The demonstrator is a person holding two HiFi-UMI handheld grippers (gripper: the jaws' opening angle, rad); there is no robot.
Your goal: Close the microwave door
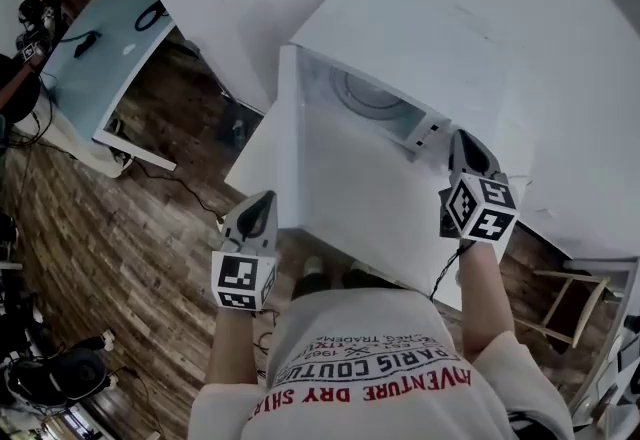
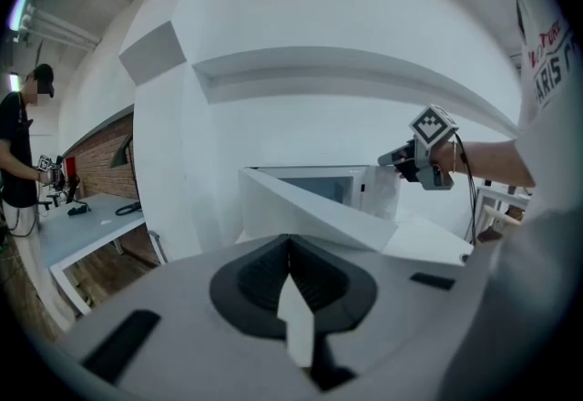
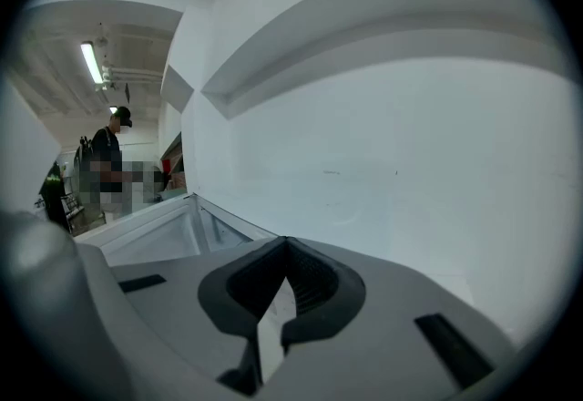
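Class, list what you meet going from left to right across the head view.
light blue table → left gripper → microwave door → right gripper → wooden stool

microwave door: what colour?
Plain white, no visible pattern. The microwave door stands open and shows best in the left gripper view.

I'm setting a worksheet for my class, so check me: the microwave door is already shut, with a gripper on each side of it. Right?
Not quite. The microwave door stands open: the head view shows the turntable inside. The left gripper and the right gripper do flank it.
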